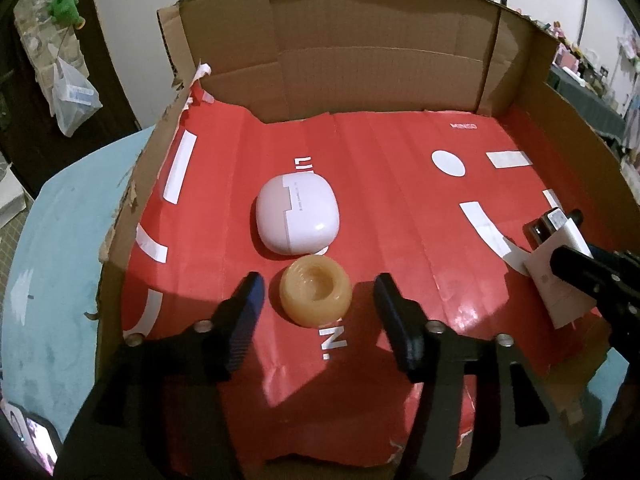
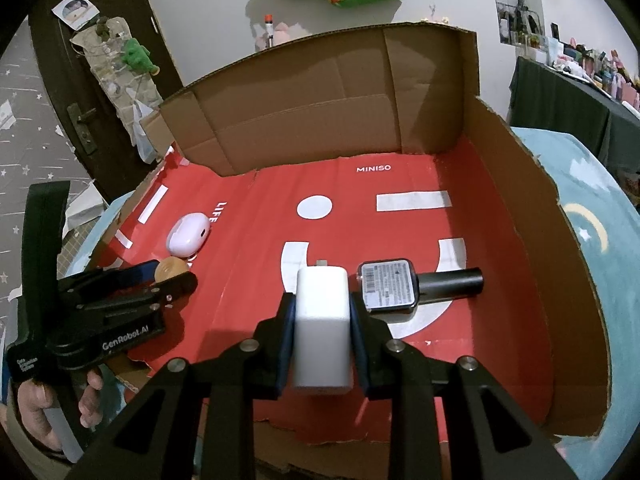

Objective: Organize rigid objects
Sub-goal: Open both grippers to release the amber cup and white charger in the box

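While the left gripper [image 1: 316,304] hangs low over the near part of the red paper liner [image 1: 380,152], its jaws stand apart with the amber ring-shaped piece [image 1: 315,296] lying between them, and neither pad touches it. That piece rests flat on the liner, hollow side up. Just beyond it, almost touching, lies the pale pink earbud case [image 1: 298,216], lid closed, near the middle of the liner in the left wrist view.

Over on the right side, the right gripper [image 2: 322,312] is clamped on a white charger block [image 2: 321,320], both pads pressed against its flanks; whether the block's far end rests on the liner cannot be told. Just beside it, further right, a dark nail polish bottle [image 2: 387,286] lies on its side with its barcode label up and its black cap [image 2: 450,280] pointing right.

All of this sits inside a shallow cardboard box [image 2: 516,240] with raised flaps at the back. The box rests on a light blue surface [image 2: 600,216]. A hand [image 2: 40,412] grips the left gripper's handle.
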